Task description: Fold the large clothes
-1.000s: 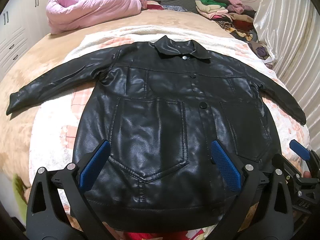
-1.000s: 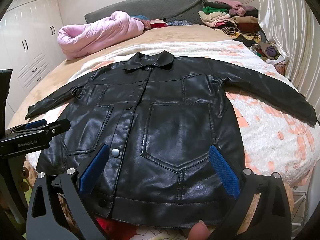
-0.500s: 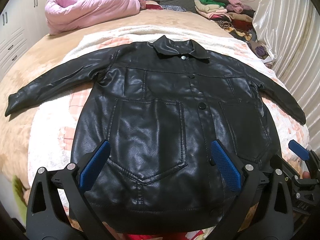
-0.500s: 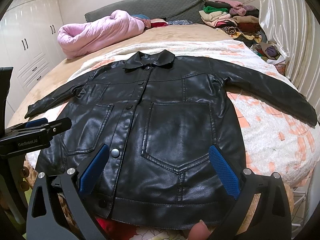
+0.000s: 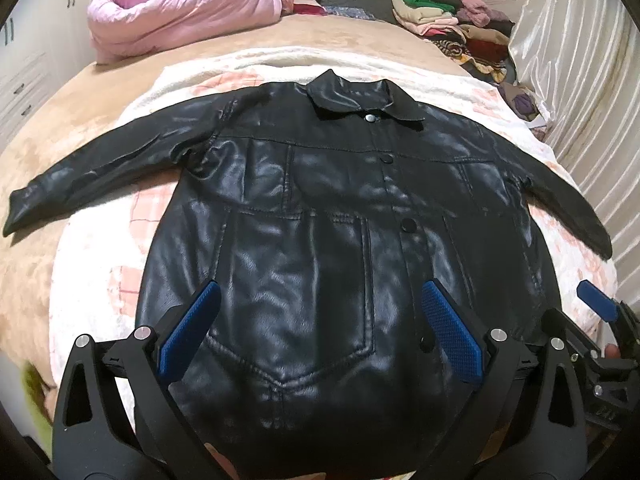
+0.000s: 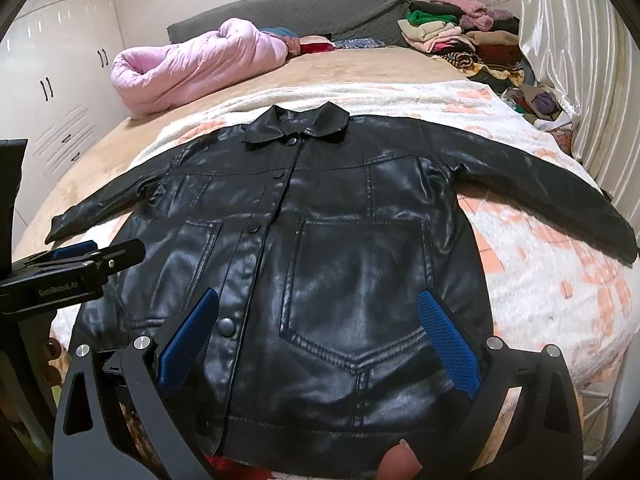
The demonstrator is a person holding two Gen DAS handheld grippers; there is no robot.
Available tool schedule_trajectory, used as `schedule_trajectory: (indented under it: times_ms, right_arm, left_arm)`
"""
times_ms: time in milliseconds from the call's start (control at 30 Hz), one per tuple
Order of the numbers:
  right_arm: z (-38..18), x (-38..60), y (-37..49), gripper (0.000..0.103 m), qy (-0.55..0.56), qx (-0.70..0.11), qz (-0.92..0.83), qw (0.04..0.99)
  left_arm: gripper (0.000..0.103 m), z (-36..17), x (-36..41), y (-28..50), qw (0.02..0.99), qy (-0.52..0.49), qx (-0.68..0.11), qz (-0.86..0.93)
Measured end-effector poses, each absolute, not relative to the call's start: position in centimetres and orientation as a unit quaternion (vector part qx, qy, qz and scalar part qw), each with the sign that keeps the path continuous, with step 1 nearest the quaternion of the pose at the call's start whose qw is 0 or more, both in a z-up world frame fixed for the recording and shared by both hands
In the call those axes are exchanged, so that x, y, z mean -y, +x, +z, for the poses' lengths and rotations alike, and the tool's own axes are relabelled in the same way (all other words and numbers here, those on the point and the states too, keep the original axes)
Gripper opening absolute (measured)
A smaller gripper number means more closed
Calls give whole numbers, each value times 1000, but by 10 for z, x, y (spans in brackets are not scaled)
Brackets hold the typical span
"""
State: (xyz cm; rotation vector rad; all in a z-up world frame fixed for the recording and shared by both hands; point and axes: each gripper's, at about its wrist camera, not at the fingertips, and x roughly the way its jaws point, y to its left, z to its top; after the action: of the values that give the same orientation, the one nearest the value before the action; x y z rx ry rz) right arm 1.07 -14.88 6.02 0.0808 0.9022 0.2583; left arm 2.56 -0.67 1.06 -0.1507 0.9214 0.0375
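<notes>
Lying flat and buttoned on the blanket (image 5: 100, 280), the jacket (image 5: 320, 240) waits with both grippers poised over its hem.

From the left: the left sleeve (image 5: 100, 168) stretches out toward the bed's edge, then the left gripper (image 5: 318, 328) hovers with jaws spread wide and nothing between the pads, over the big pocket. Further right, the right gripper (image 6: 316, 332) is equally wide apart and empty, above the other pocket (image 6: 360, 276); the right sleeve (image 6: 540, 184) runs off toward the curtain (image 6: 580, 60). The glossy, leather-like shell looks heavy, fairly stiff and slick, so it should crease in broad folds, not drape. Best holds, I'd judge, are thick stitched edges: cuffs, hem corners, shoulder seams.
</notes>
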Motion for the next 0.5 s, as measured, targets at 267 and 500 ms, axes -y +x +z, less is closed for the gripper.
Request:
schedule_trajectory:
  times_ms: [267, 500]
  right_arm:
    - [71, 150, 45, 99, 39, -431, 116, 894]
    - [80, 155, 77, 99, 39, -422, 103, 900]
  left_arm:
    - [94, 17, 0, 56, 892, -75, -445, 29]
    - [94, 23, -4, 83, 893, -81, -443, 29]
